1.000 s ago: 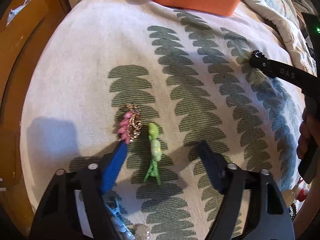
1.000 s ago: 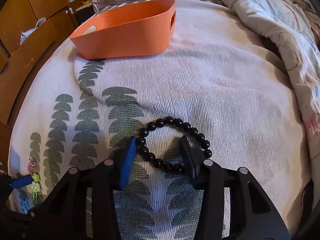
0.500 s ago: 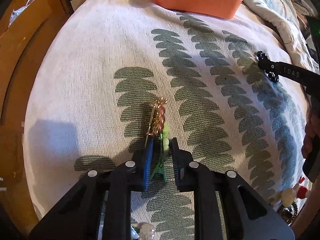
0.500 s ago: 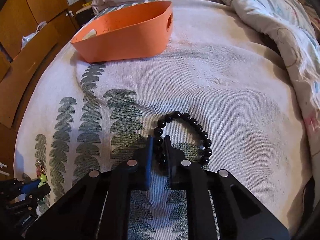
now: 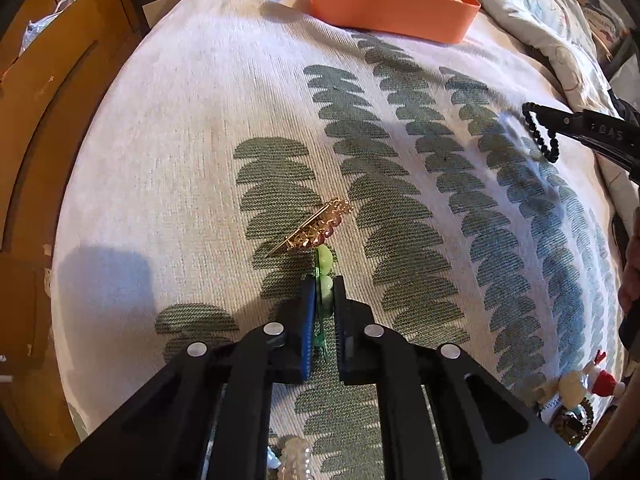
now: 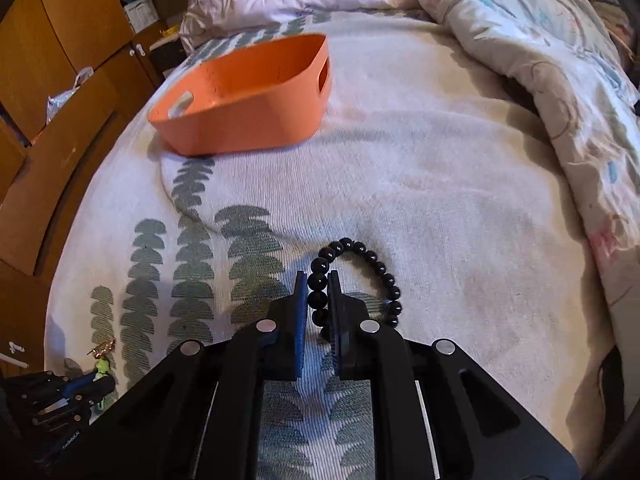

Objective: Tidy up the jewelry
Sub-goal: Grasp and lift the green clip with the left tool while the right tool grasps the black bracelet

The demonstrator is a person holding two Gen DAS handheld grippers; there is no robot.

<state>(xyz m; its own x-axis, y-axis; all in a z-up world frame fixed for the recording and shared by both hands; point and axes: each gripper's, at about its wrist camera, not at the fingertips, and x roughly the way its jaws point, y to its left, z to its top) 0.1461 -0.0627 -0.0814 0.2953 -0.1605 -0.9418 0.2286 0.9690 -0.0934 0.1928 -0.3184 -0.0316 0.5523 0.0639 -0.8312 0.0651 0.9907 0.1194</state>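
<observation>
Both your grippers have just closed since a second ago. Your left gripper (image 5: 323, 296) now pinches the green hair clip (image 5: 325, 280) at lower centre; the pink-and-gold brooch (image 5: 316, 228) tilts against its tip. Your right gripper (image 6: 318, 292) clamps the black bead bracelet (image 6: 360, 276), lifted slightly off the bedspread (image 6: 440, 200). Orange basket (image 6: 248, 100) sits upper left, well apart.

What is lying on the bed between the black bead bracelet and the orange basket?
Nothing. In the right wrist view, only bare bedspread with its leaf print separates the black bead bracelet, held by the right gripper, from the orange basket.
</observation>
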